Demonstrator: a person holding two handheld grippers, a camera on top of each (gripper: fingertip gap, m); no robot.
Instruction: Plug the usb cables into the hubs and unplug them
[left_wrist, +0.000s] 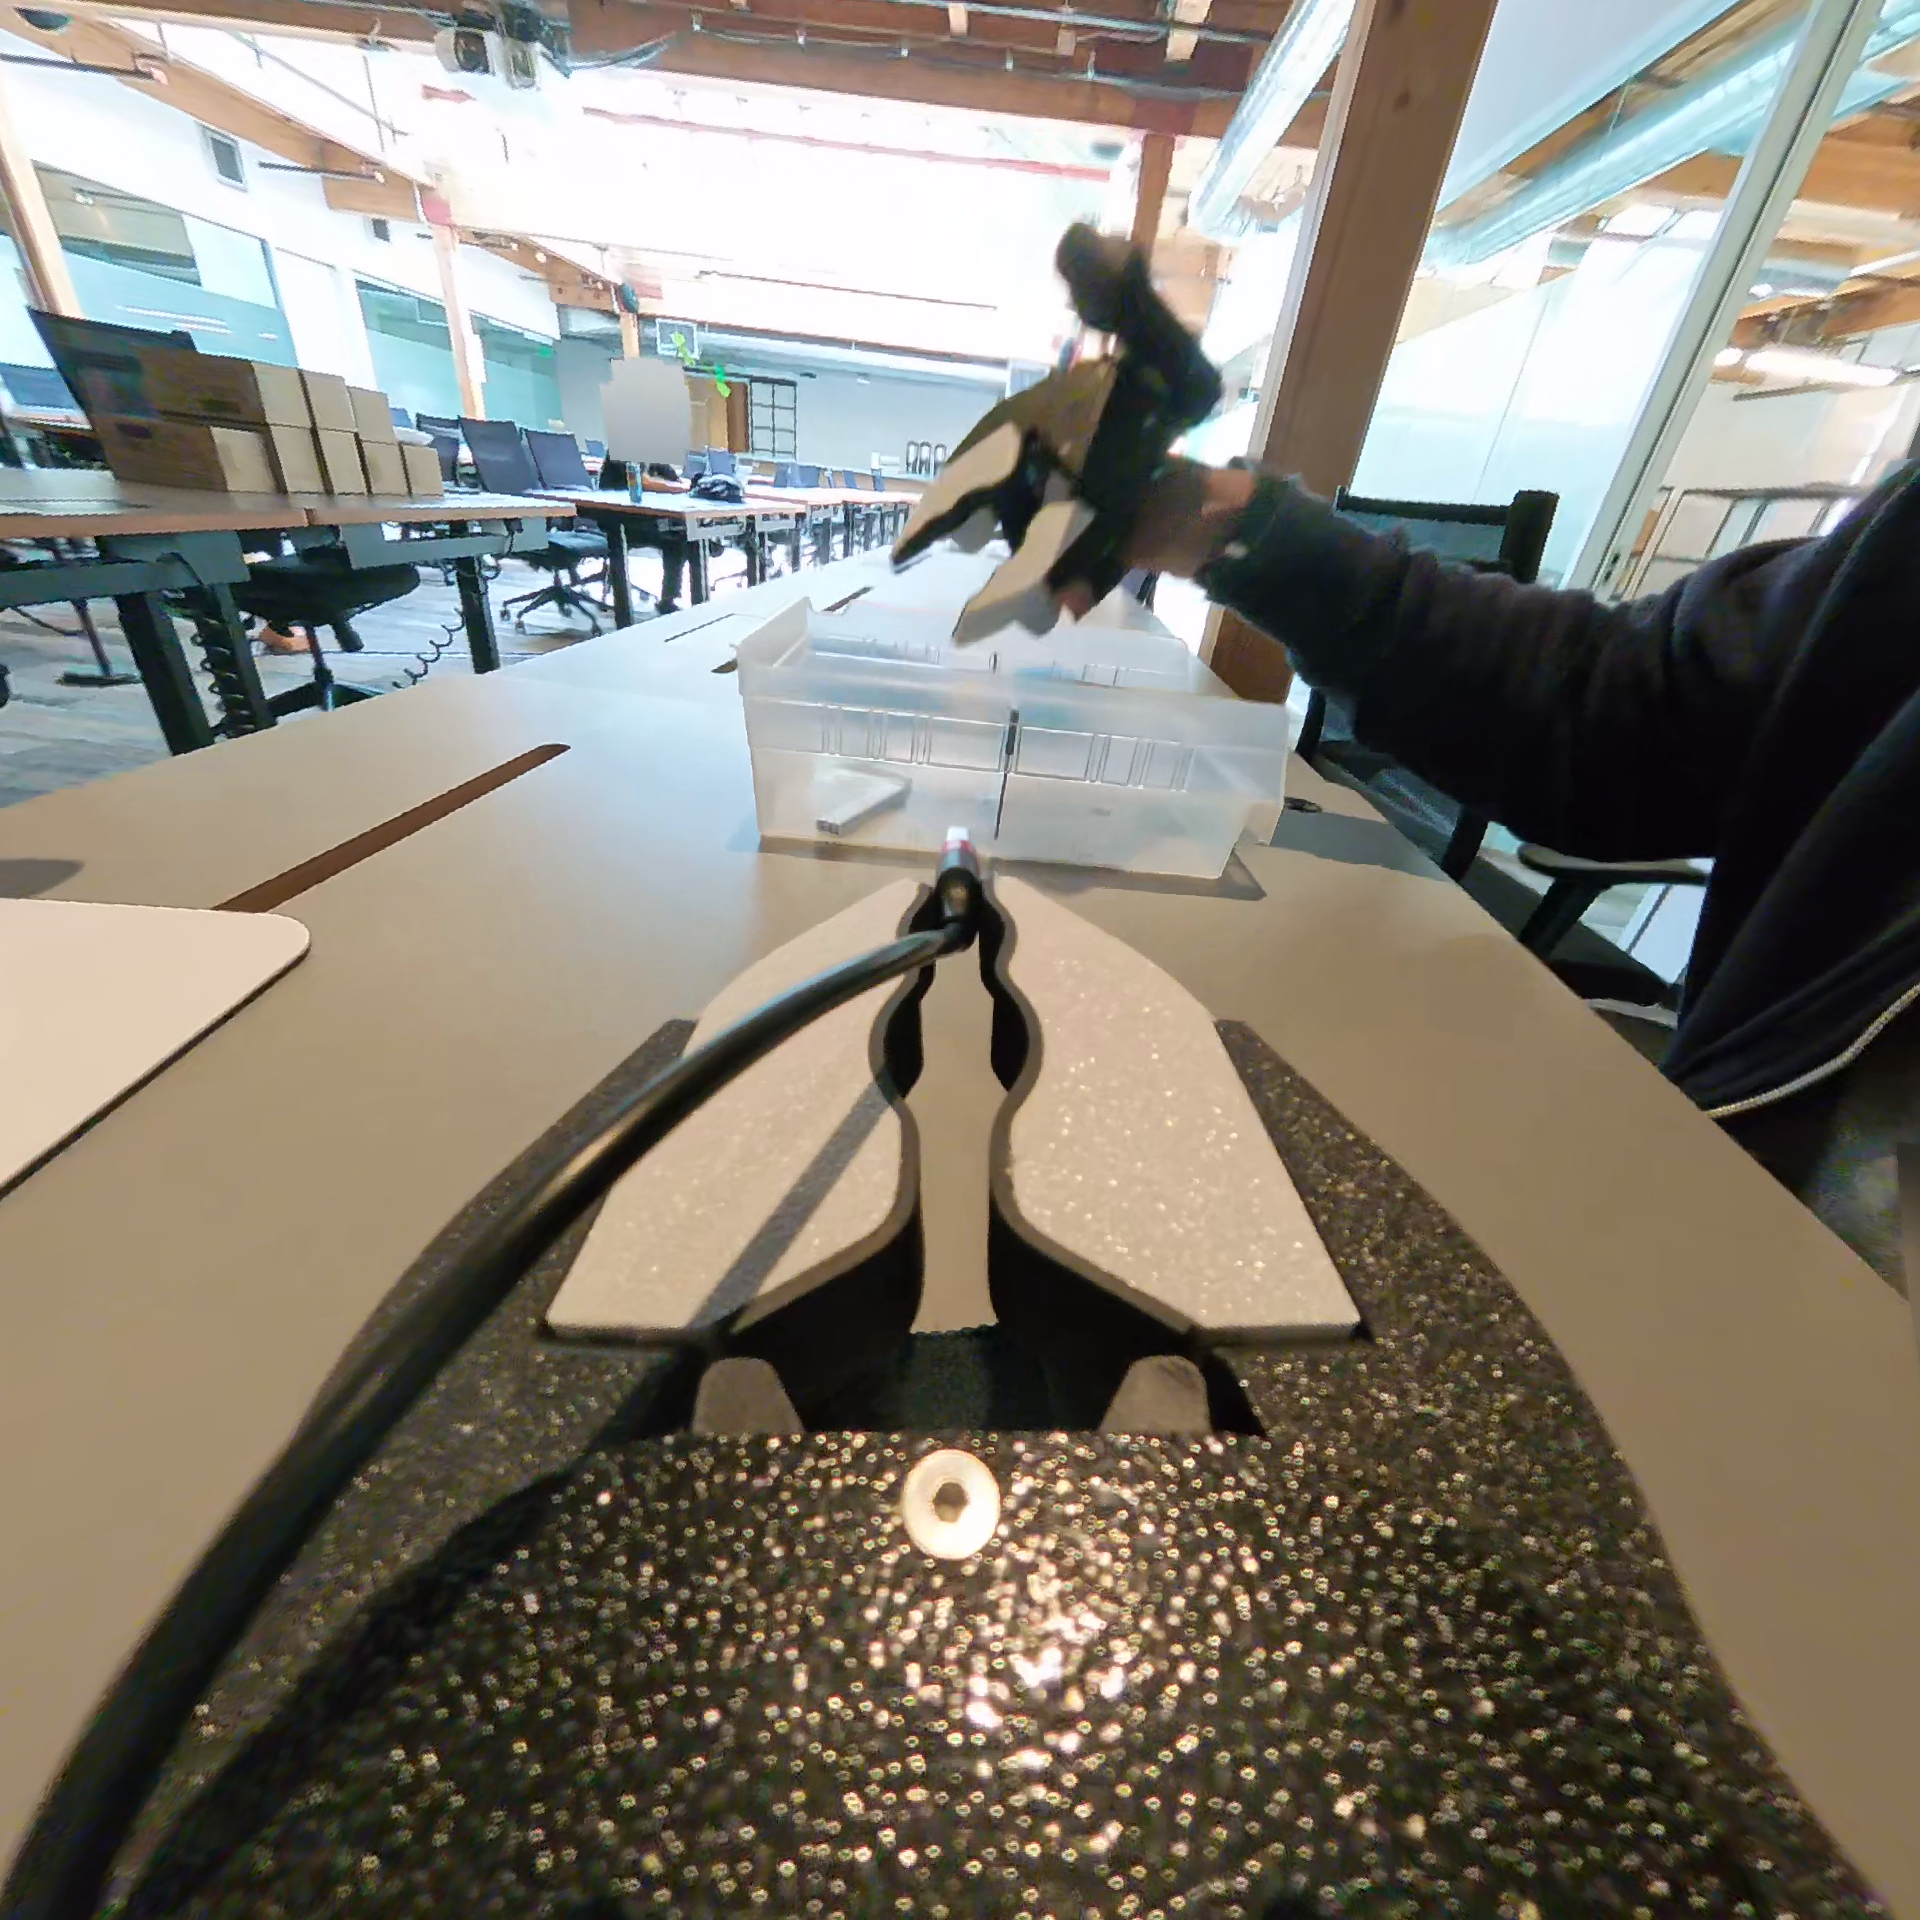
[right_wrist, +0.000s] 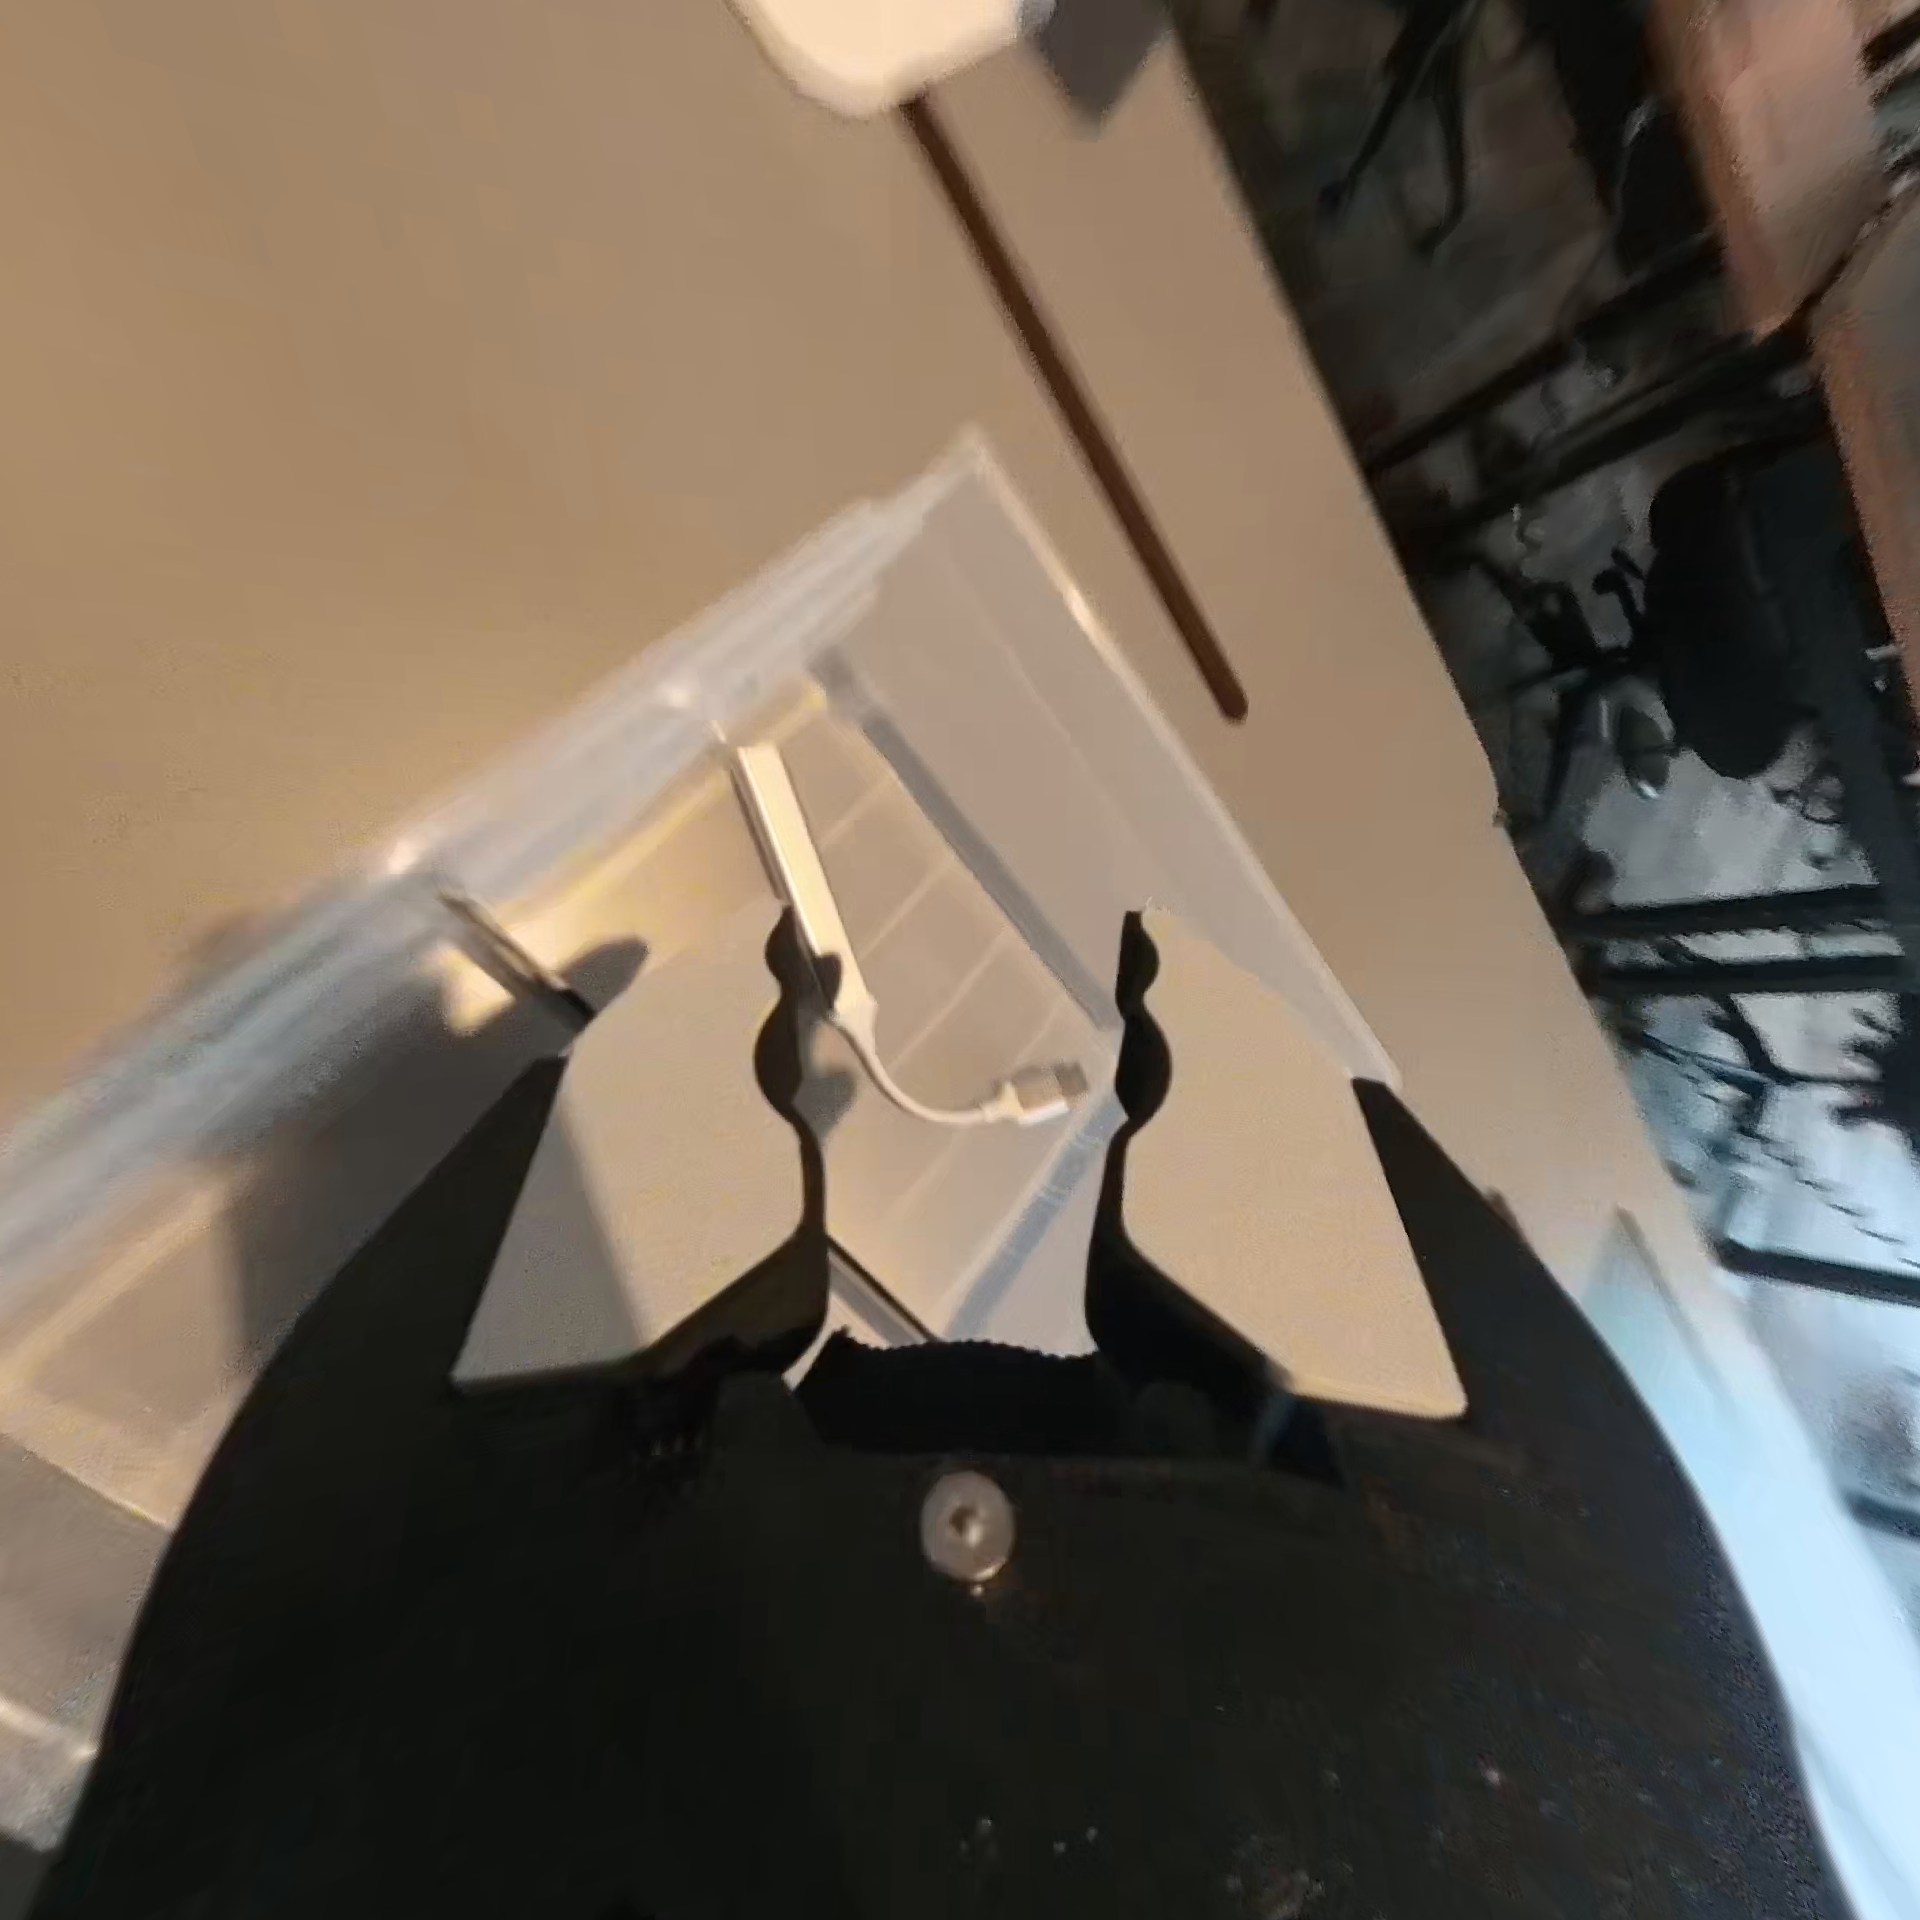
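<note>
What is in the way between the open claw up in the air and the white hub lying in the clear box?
Nothing visible. The right gripper hangs open above the clear box, which has no lid, and the white hub lies uncovered inside it.

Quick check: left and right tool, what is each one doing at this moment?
Left tool: shut on the black USB cable, near its plug.
Right tool: open, empty, above the clear bin holding a white hub.

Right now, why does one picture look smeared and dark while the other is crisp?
Right wrist view: motion blur smears the clear bin and white hub; the open right gripper is a backlit silhouette. Left wrist view: sharp near the left gripper pinching the black cable, with blown-out windows and fisheye bending.
</note>
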